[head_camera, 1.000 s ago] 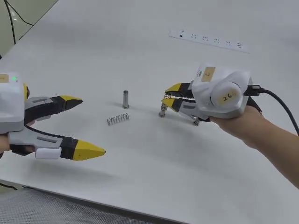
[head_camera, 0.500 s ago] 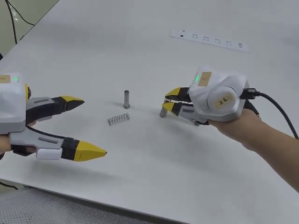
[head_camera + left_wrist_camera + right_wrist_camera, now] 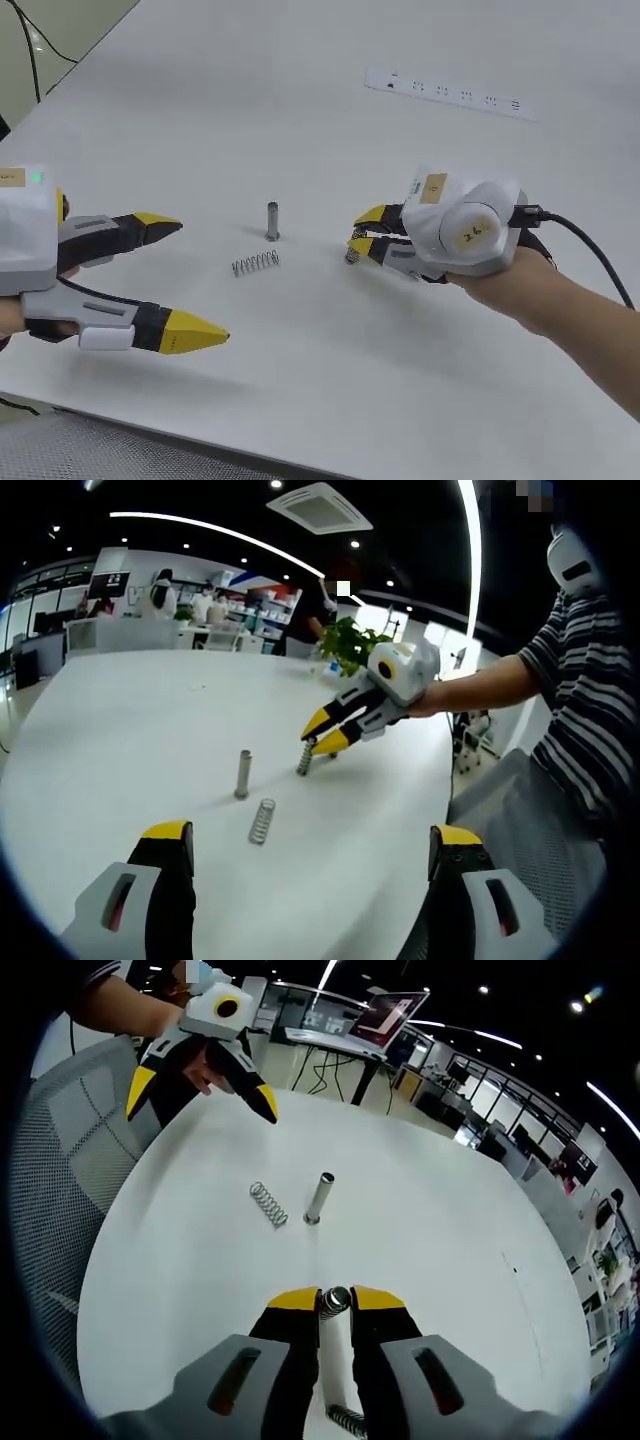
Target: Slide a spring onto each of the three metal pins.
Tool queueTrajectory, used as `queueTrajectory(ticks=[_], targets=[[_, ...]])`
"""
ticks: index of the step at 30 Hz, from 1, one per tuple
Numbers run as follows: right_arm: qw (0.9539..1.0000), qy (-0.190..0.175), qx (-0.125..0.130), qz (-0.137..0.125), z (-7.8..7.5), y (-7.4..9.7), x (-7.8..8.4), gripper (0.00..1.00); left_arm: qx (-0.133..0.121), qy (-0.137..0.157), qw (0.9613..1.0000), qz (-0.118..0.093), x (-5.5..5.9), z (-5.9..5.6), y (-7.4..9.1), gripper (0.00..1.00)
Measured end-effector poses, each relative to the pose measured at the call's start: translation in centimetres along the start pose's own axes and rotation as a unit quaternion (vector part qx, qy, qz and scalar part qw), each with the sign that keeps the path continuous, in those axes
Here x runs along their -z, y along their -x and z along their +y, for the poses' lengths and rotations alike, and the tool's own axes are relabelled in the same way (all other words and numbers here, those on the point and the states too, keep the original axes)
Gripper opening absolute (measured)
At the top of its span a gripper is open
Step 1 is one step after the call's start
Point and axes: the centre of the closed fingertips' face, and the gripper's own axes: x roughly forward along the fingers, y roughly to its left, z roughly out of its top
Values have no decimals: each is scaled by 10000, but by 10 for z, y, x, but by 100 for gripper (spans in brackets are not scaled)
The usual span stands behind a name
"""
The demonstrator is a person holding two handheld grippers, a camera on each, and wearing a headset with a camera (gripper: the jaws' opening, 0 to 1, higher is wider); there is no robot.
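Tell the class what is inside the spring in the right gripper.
The spring stands upright on the table, clamped in the right gripper's tips. Coils and jaws cover its inside; whether a pin runs through it cannot be told.

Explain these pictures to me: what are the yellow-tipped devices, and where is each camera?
No robot: a person holds a yellow-tipped two-jaw gripper in each hand. One picture comes from a headset camera looking down at the white table; the two round ones come from cameras riding on the grippers. The left gripper is open and empty. The right gripper is closed on a spring-covered metal pin standing on the table. Also there: a bare upright metal pin, a loose coiled metal spring lying beside it, and a white power strip farther back.
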Motion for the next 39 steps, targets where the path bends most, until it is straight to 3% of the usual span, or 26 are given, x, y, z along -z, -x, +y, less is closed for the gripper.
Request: queueTrajectory(ticks=[17,29,39], targets=[[9997,-238,-4,-11,1,3,0,13,24,-27,10000,-25,-5,-2,-1,93],[9956,-851,140,-361,-3,16,-9,15,38,-27,10000,-60,-6,-4,-2,93],[9941,-947,160,-497,3,29,-13,15,31,-21,10000,-59,-6,-3,-2,93]])
